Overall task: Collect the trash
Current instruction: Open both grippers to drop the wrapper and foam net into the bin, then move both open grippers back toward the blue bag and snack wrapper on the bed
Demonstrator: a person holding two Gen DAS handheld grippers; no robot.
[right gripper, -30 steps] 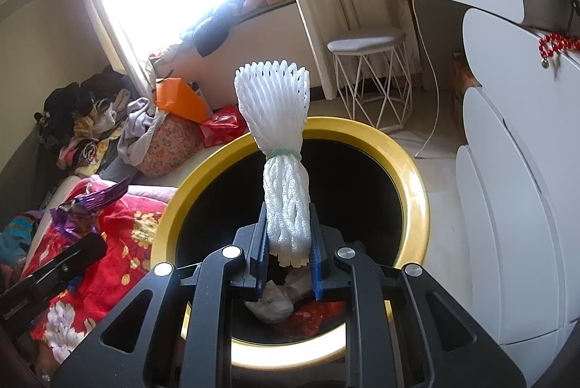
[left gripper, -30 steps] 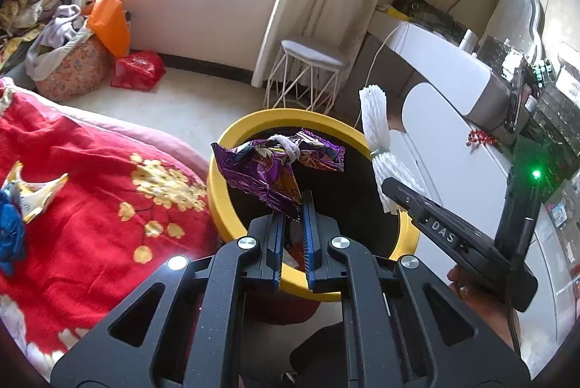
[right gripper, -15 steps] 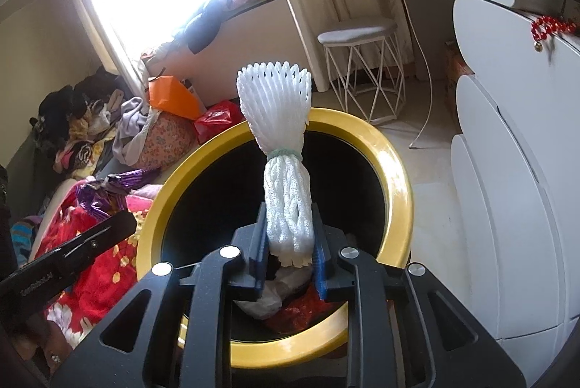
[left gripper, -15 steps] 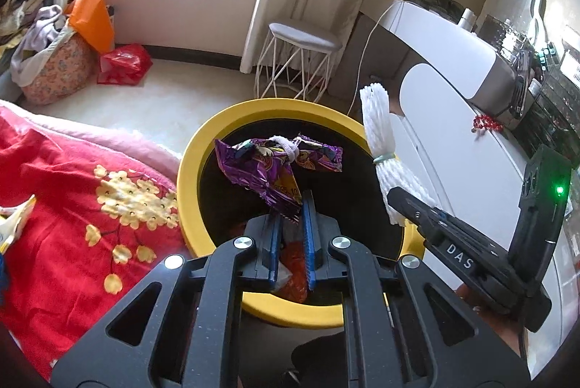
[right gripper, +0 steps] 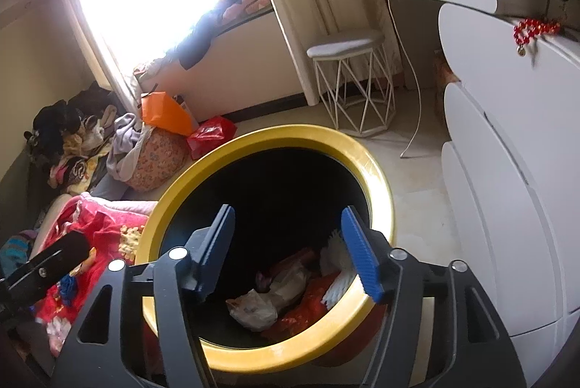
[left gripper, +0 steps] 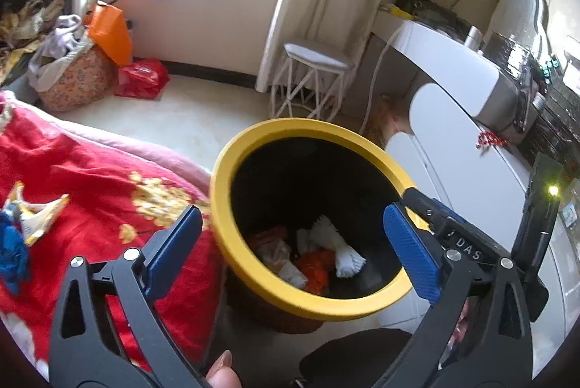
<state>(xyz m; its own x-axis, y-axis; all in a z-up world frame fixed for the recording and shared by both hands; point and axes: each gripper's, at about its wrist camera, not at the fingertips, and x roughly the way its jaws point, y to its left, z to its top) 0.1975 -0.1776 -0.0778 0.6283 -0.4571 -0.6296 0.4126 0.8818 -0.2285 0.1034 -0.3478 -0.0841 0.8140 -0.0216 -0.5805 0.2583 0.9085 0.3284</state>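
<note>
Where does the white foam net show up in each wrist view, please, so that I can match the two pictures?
Left wrist view: the white foam net lies at the bottom of the bin, right of centre, beside orange trash.
Right wrist view: the white foam net lies at the bin's lower right, partly hidden behind the right claw's blue pad.
Shared landmark: the bin's yellow rim, with the white wire stool beyond it.

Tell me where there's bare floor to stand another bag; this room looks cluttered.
Free: pale floor between the yellow-rimmed bin, white stool and red bag. Another strip runs between bin and white cabinet. Crowded: clothes pile by the window.
</note>
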